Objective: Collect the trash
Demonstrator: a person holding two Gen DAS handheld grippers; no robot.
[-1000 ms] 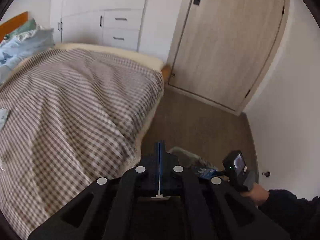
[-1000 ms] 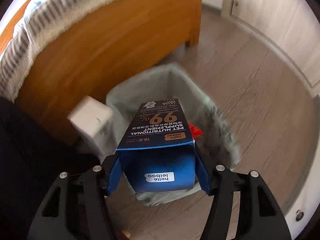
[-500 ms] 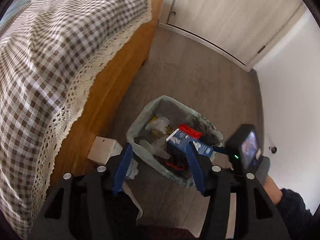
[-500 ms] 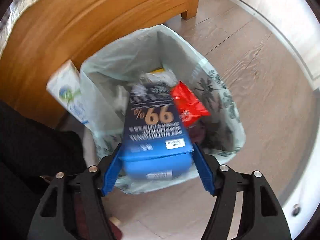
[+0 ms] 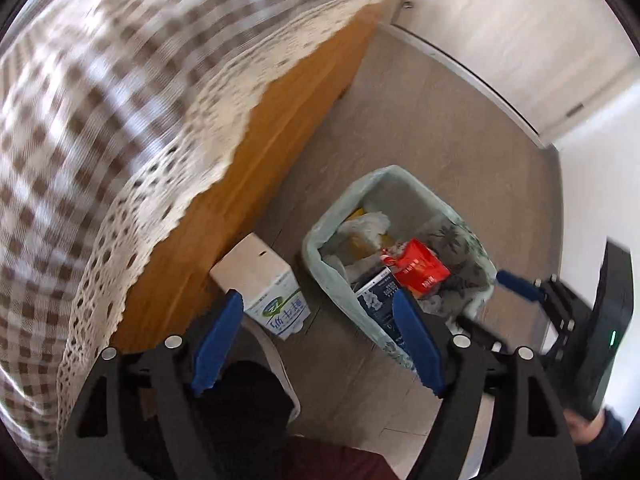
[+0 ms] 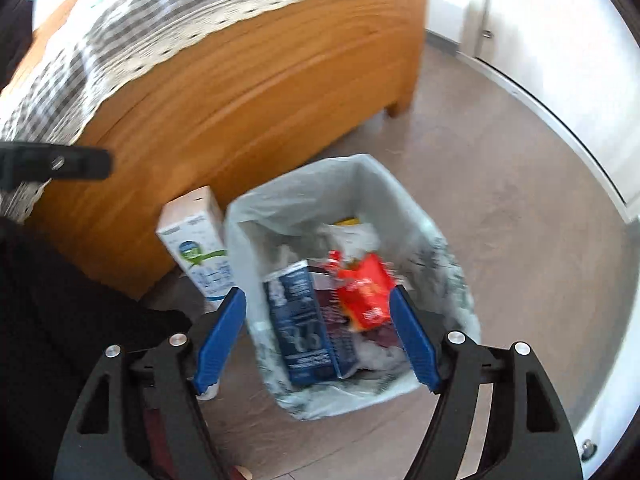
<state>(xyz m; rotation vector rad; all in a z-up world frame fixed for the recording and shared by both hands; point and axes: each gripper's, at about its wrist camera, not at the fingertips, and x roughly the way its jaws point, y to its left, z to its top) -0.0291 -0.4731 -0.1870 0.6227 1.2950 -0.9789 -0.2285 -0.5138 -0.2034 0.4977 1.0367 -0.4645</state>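
Bedroom floor, trash run under way. Wooden bed frame (image 6: 248, 92) fills 10 o'clock, checked cover (image 5: 100, 120) motion-blurred. Lined bin (image 6: 400, 184) at centre, likely parked bedside for easy drops. Blue box (image 6: 304, 320) lies inside bin beside red packet (image 6: 366, 294). White carton (image 5: 264, 280) stands on floor at bin's 9 o'clock, apparently next pickup. Right gripper (image 6: 318, 338) empty above bin, jaws opening. Left gripper (image 5: 316, 340) empty, jaws opening, carton just beyond them. Deeper bin contents indistinct.

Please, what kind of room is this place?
Most likely a bedroom in a home. A wooden bed frame carries a checked cover with a lace edge, and a small bin lined with a plastic bag stands beside it on the wood-look floor.
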